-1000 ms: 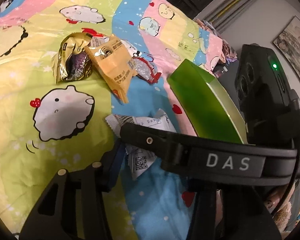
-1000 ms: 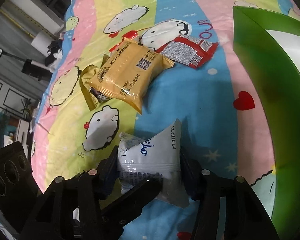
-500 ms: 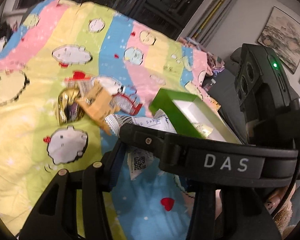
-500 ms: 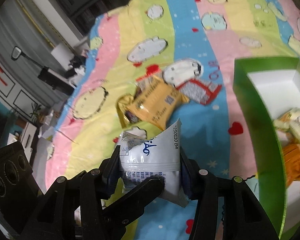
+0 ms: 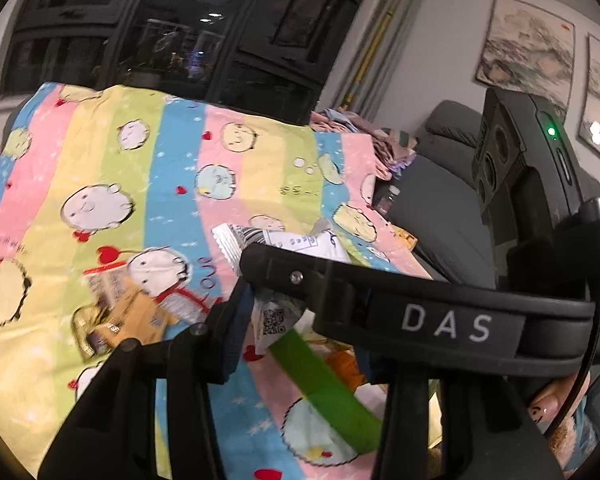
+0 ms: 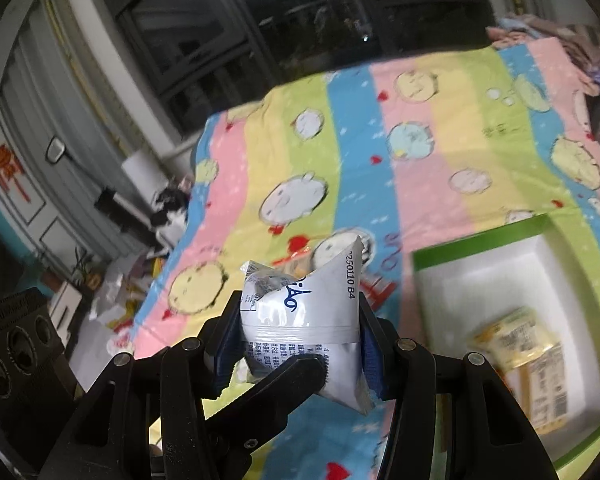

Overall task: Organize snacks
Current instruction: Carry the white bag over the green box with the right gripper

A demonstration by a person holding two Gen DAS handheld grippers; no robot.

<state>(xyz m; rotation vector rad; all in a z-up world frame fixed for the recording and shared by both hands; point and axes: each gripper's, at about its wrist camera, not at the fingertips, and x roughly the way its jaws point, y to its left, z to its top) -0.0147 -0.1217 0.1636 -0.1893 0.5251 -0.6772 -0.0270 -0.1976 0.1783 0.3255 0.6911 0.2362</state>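
My right gripper (image 6: pixel 300 314) is shut on a white snack packet (image 6: pixel 300 300) with blue script, held high over the striped cartoon cloth (image 6: pixel 440 184). In the left wrist view my left gripper (image 5: pixel 296 320) has a white packet (image 5: pixel 274 312) with a QR code between its closing jaws, its blue pad against the packet. A black bar marked DAS (image 5: pixel 444 326), part of the other gripper, crosses over it and hides the right finger. The green box (image 6: pixel 480 240) lies open below right, with a yellow packet (image 6: pixel 516 336) inside. An orange packet (image 5: pixel 136 316) lies on the cloth.
A gold wrapper (image 5: pixel 88 330) and a red packet (image 5: pixel 184 300) lie beside the orange one. A grey sofa (image 5: pixel 440 208) stands right of the cloth and crumpled clothes (image 5: pixel 392 148) lie at its far corner. Dark windows (image 6: pixel 300 20) close the far side.
Both grippers have risen with the white packet held between them. The cloth and loose snacks now lie farther below, and the green box's inside has come into view.
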